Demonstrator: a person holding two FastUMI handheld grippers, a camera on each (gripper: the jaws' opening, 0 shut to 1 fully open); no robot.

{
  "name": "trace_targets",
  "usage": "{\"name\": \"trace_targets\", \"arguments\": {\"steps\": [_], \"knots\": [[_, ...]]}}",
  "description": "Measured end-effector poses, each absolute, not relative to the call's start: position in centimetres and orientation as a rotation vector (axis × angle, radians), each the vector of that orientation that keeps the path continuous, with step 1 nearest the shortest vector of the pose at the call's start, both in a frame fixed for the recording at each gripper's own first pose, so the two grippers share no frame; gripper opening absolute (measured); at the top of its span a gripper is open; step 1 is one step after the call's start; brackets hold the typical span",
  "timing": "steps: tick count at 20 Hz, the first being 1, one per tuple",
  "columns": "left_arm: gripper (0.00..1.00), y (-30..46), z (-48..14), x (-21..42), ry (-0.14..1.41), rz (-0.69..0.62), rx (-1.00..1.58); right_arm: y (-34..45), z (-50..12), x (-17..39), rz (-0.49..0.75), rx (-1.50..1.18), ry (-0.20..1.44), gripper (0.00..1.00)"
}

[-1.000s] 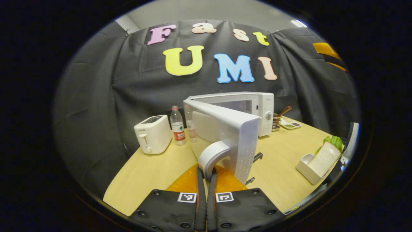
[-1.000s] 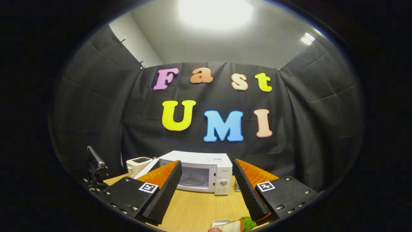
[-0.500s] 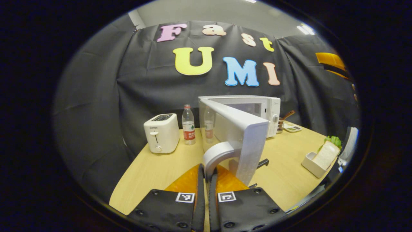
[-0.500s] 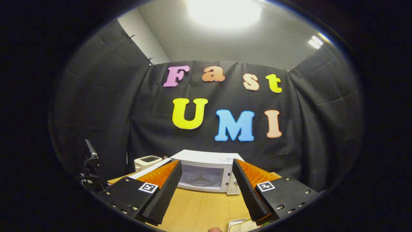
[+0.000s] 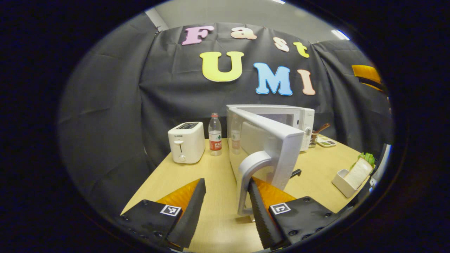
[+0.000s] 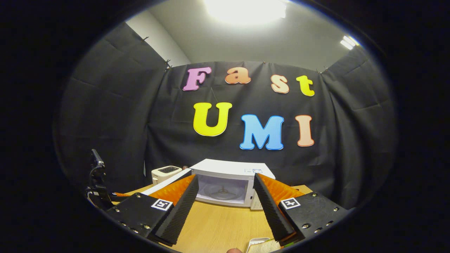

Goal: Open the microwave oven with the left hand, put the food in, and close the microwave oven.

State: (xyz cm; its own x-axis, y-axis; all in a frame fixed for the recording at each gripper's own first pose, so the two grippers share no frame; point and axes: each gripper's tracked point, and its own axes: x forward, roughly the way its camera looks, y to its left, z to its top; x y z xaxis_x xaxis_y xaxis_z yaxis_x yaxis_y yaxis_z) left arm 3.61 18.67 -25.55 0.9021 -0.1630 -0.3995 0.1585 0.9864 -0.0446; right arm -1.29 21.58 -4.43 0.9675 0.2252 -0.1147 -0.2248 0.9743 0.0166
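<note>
The white microwave (image 5: 299,117) stands at the back of the wooden table (image 5: 214,175) with its door (image 5: 274,140) swung wide open. My left gripper (image 5: 225,207) is open just in front of the door's curved handle (image 5: 248,175); its right finger sits beside the handle, the left finger apart from it. In the right gripper view the microwave (image 6: 232,168) faces me with its cavity and turntable (image 6: 222,191) showing. My right gripper (image 6: 225,207) is open and holds nothing. The food, a sandwich with lettuce in a white tray (image 5: 353,174), rests at the table's right edge.
A white toaster (image 5: 186,141) and a water bottle (image 5: 215,134) stand left of the microwave. A cup with utensils (image 5: 314,135) and a small dish (image 5: 326,141) sit to its right. A dark stand (image 6: 96,179) rises at the table's left in the right gripper view.
My left gripper has opened and let go of the door handle. The door has swung wider. The right gripper view has shifted a little, showing the cavity more squarely.
</note>
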Motion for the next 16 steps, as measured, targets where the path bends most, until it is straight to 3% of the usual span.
{"name": "trace_targets", "arguments": {"steps": [2, 4, 7, 16], "knots": [[0.78, 18.7, -24.2, 2.7, 0.397, -0.127, -0.017, 20.0, -5.1, -0.9, 0.233, 0.016, 0.145, 0.95], [0.89, 18.9, -22.5, 2.0, 0.376, -0.085, -0.014, 18.4, -5.4, -0.6, 0.234, 0.022, 0.157, 0.96], [0.96, 18.8, -19.5, 1.0, 0.331, -0.021, -0.004, 16.2, -6.9, -0.1, 0.250, 0.022, 0.206, 0.96], [0.95, 14.1, -8.4, -0.4, 0.162, 0.024, -0.038, 10.7, -14.1, 0.9, 0.280, 0.045, 0.443, 0.96]]}}
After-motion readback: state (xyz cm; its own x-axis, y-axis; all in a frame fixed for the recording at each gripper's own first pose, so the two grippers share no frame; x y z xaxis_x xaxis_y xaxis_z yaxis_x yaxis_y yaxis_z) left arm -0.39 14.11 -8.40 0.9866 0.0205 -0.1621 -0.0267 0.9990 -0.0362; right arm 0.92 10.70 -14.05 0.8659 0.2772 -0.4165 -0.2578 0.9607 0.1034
